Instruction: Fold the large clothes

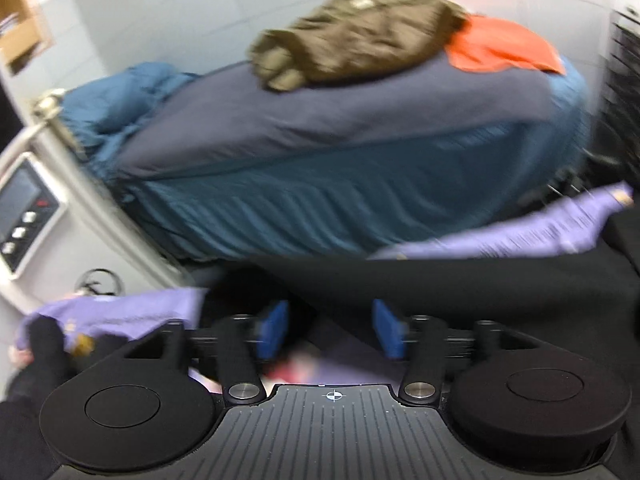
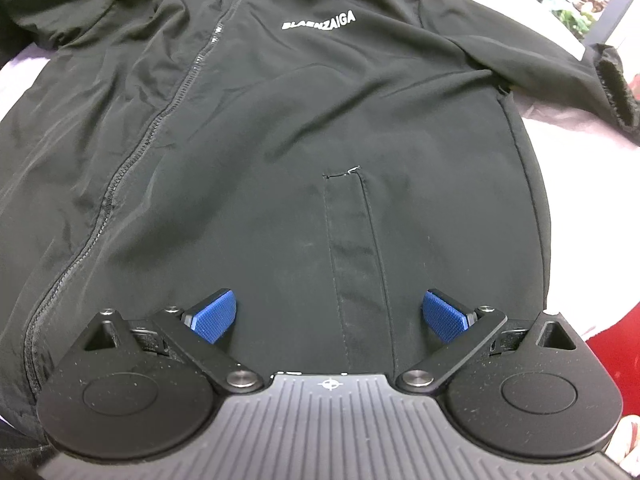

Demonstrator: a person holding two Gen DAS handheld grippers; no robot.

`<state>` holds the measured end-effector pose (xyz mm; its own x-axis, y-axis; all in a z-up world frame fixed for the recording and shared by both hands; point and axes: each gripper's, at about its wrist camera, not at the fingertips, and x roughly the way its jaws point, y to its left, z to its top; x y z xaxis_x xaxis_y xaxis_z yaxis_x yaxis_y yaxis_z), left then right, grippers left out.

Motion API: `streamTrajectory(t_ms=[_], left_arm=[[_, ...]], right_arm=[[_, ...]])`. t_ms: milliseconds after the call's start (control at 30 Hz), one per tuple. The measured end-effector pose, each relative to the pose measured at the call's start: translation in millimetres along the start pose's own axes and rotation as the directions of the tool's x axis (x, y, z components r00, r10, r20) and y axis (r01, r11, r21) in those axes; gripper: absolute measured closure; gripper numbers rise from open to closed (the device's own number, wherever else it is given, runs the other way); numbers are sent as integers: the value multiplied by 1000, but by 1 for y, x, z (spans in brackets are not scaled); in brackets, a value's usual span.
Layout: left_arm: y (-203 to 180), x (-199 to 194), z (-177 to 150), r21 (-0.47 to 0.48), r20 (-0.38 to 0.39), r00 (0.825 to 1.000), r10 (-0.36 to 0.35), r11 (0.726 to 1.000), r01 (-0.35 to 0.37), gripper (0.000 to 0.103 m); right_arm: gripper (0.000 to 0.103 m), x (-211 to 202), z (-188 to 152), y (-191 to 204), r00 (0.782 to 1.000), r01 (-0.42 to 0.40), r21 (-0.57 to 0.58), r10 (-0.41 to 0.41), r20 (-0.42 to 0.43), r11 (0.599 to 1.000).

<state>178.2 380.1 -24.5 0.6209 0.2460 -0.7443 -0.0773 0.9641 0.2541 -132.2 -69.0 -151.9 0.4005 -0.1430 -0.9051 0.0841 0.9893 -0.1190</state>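
Both tools gape empty, right tool over the soft, slippery black jacket (take its hem).

Jacket flat on sheet, zipper left.

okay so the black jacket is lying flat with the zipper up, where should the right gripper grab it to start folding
Probably the sleeve end lying out to the right of the black jacket. It lies clear of the body on the pale cover, so a finger can slide under its edge. Come in from the right side with the right gripper, whose jaws are open, then carry it across toward the zipper.
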Motion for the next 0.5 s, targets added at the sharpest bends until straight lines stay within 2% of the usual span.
streamTrajectory(t_ms=[133, 233, 400, 500], left_arm=[[-38, -5, -36, 104, -15, 998, -57, 993, 58, 0], [-55, -10, -57, 134, -32, 994, -106, 985, 109, 0], [-62, -3, -64, 72, -42, 979, -200, 977, 202, 0], [-56, 13, -56, -32, -34, 972, -231, 973, 230, 0]], right_arm=[[3, 0, 4, 6, 1000, 12, -10, -12, -2, 1000], [3, -1, 6, 12, 1000, 14, -42, -14, 5, 999], [3, -1, 8, 20, 1000, 6, -84, -5, 8, 996], [3, -2, 6, 22, 1000, 6, -90, -5, 6, 996]])
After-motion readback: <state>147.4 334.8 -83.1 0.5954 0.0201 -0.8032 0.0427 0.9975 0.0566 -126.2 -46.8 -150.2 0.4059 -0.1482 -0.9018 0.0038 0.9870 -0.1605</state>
